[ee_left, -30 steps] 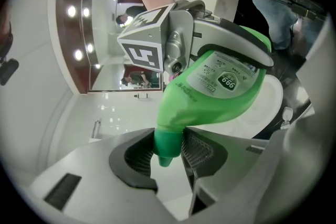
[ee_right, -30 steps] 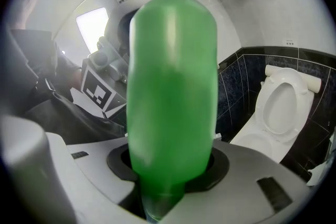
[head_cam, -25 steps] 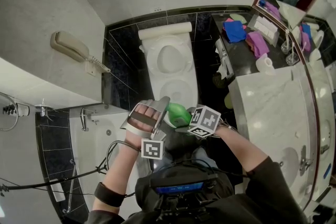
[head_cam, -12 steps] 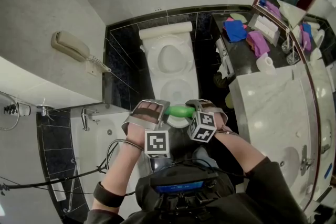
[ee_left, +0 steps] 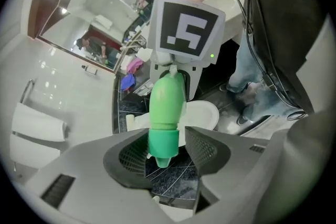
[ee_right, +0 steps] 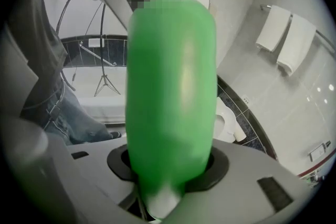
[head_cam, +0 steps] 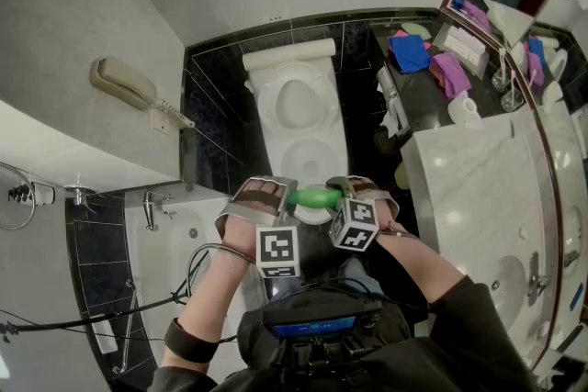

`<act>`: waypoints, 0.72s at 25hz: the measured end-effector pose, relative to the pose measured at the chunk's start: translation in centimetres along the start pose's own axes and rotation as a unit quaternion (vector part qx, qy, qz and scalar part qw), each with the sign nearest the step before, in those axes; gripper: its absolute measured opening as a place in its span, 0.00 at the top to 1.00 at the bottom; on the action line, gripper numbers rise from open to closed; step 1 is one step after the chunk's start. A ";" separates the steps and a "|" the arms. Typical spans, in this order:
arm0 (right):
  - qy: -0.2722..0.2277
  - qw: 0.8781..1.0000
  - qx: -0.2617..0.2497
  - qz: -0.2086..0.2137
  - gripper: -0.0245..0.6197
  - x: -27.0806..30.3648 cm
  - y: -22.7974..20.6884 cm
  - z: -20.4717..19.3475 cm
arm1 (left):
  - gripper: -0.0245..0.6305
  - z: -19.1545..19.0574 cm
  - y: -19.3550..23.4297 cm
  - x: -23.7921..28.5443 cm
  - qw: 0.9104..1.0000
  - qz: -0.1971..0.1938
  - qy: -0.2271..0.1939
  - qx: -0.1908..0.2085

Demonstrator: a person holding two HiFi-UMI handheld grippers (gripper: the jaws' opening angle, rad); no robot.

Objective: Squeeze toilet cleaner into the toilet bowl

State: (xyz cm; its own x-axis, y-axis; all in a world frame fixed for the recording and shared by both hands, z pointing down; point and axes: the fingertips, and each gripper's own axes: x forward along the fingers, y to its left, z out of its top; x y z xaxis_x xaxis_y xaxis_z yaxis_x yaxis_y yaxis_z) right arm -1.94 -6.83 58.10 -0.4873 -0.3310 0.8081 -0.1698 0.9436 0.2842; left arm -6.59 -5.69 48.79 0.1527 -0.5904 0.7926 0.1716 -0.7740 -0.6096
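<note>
Right tool [head_cam: 336, 190]: clamped on the body of the green bottle [head_cam: 315, 195].
Left tool [head_cam: 283, 191]: jaws have just been opening. They stand loose around the bottle's cap [ee_left: 163, 145], with a gap showing on one side.
Green bottle: held crosswise between both tools, over the front end of the toilet [head_cam: 265, 106], cap end toward the left tool.
Toilet: white, set among black tiles [head_cam: 213, 96].
</note>
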 end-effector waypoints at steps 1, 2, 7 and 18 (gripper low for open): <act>-0.003 1.000 0.014 0.013 0.67 0.0 0.2 0.1 | 0.60 0.2 0.2 -0.1 1.000 0.006 -0.004 -0.006; -0.007 0.999 0.029 0.029 0.67 -0.1 0.6 0.2 | 0.57 0.7 0.7 -0.4 1.000 0.019 -0.015 -0.018; -0.045 0.981 0.127 0.142 0.67 -0.7 2.9 1.5 | 0.55 1.1 3.1 -2.0 0.985 0.165 -0.033 0.036; -0.114 0.901 0.241 0.343 0.67 -4.0 6.1 6.0 | 0.54 0.0 4.8 -3.5 0.951 0.301 -0.021 0.068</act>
State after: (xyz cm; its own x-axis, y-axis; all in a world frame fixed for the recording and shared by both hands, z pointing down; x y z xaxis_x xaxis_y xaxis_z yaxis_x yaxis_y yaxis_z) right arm -6.16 0.25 53.52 -0.7728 0.2868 0.5661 -0.0876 0.8353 -0.5427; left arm -6.28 -7.37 43.11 0.3006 -0.9051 0.3005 0.1642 -0.2613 -0.9512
